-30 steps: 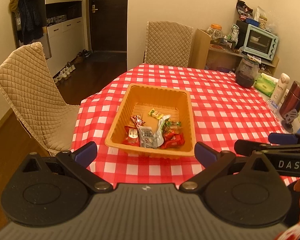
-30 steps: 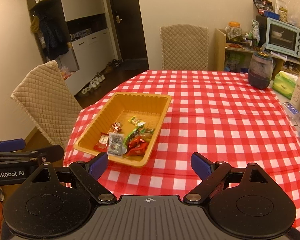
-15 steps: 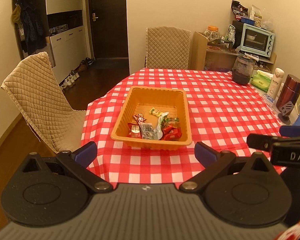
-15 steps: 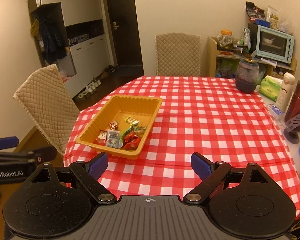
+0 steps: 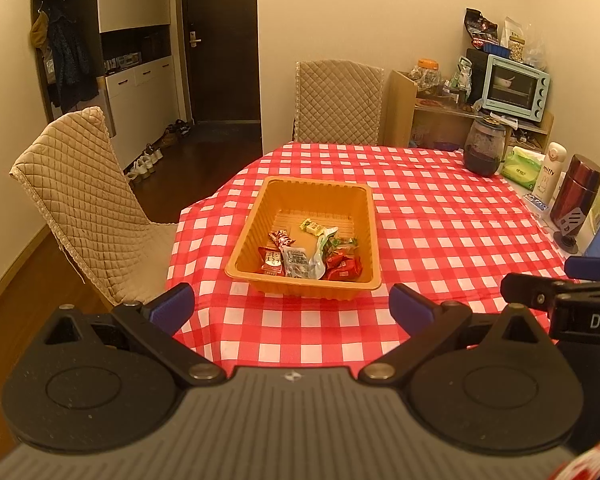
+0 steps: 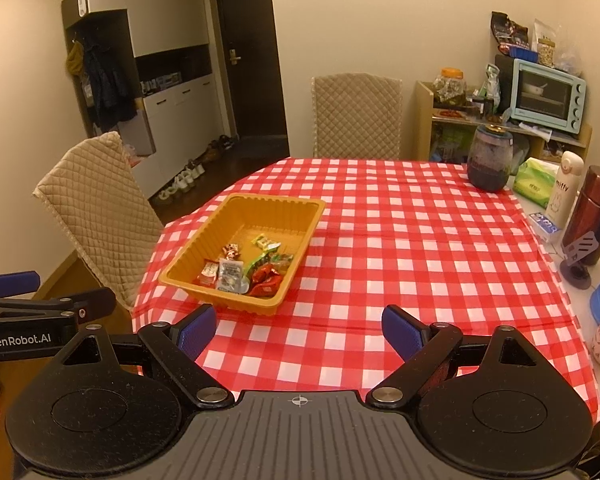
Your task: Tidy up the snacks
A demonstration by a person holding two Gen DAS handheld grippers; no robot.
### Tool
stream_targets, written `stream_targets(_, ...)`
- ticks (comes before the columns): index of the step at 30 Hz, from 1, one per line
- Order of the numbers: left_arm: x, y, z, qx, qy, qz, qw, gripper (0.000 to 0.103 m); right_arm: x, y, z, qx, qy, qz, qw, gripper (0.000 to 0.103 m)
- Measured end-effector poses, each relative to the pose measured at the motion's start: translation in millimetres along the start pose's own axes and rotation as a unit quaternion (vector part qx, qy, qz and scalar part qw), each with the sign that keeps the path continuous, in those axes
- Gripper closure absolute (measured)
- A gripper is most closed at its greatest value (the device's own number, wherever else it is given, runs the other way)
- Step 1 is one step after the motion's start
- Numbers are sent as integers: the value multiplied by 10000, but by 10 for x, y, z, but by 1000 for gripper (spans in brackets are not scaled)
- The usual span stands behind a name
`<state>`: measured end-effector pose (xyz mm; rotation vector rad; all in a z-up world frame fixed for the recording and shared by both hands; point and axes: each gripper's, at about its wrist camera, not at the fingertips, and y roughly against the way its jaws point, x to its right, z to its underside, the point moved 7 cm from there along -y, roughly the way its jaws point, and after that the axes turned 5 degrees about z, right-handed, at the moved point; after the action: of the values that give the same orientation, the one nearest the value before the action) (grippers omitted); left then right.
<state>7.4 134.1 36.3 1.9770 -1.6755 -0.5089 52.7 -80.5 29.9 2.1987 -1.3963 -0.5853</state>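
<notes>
Left wrist view: the left gripper [image 5: 291,307] hangs spread wide and empty above the near edge of the desk [image 5: 440,216], the orange tray [image 5: 260,220] at twelve o'clock with the snacks [image 5: 312,258] heaped at its near end. The sorting looks done or paused; any next move needs a loose snack, and none shows.

Right wrist view: the right gripper [image 6: 298,330] also gapes wide, holding nothing, the tray at eleven o'clock.

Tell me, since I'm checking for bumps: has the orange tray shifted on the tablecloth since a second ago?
No. The orange tray sits on the same checks of the tablecloth; it only looks smaller because the camera pulled back.
</notes>
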Motion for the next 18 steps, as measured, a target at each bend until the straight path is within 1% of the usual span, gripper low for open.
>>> stream_targets(18, 64, -10, 21, 15, -38, 44, 10000, 0, 34, -17, 3, -9, -77, 22, 10000, 14)
